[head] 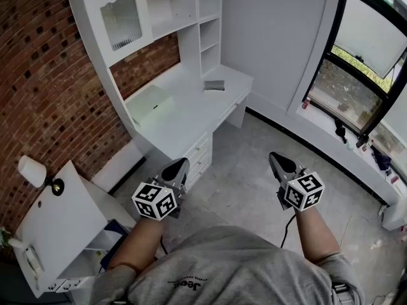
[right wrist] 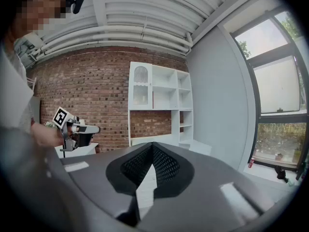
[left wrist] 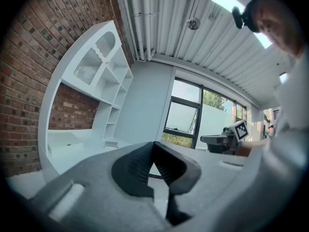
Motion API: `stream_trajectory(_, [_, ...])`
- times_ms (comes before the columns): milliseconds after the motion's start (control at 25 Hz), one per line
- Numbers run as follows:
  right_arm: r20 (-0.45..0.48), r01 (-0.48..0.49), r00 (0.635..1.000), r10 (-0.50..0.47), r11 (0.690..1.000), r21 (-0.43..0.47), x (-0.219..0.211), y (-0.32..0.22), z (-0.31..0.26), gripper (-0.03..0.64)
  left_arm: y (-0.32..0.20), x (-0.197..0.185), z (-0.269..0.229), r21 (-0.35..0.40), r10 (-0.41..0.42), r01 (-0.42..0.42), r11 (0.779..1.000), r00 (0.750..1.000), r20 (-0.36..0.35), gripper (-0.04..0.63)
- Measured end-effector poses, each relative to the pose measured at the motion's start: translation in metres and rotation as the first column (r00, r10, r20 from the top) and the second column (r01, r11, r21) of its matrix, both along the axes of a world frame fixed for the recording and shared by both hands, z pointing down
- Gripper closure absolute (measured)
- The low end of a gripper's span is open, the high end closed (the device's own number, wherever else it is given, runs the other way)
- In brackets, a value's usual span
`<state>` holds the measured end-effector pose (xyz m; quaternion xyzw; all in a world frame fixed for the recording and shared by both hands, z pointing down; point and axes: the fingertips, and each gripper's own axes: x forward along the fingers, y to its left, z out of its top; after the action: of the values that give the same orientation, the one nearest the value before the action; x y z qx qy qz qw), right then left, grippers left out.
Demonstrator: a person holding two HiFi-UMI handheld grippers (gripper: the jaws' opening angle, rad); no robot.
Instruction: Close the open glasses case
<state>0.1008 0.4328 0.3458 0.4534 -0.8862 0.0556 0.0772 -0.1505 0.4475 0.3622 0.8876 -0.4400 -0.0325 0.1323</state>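
Observation:
The glasses case (head: 214, 86) is a small grey thing lying on the right end of the white desk (head: 184, 116), below the shelves; it is too small to tell how its lid stands. My left gripper (head: 180, 164) hangs in the air above the floor, well short of the desk, with its jaws shut and nothing in them. My right gripper (head: 275, 157) is level with it to the right, also shut and empty. In the left gripper view the dark pads (left wrist: 137, 166) meet at the tip. In the right gripper view the pads (right wrist: 164, 166) also meet.
Drawers (head: 200, 154) sit under the desk's front edge. A low white cabinet (head: 57, 227) and a wall lamp (head: 33, 170) stand at the lower left by the brick wall. A window (head: 356, 75) with a red can (head: 306, 102) on its sill is at the right.

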Motion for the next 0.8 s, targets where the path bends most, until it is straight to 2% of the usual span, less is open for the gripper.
stream_trajectory(520, [0.002,0.005,1.0,-0.005,1.0,-0.005,0.009,-0.01,0.001,0.609,-0.01,0.012,0.001,0.001,0.007,-0.007,1.0,1.0,0.013,0.597])
stream_trajectory(800, [0.043,0.004,0.999,-0.004,1.0,-0.009,0.028,-0.017,-0.006,0.607,-0.017,0.03,-0.003,-0.004,0.001,-0.001,1.0,1.0,0.024,0.597])
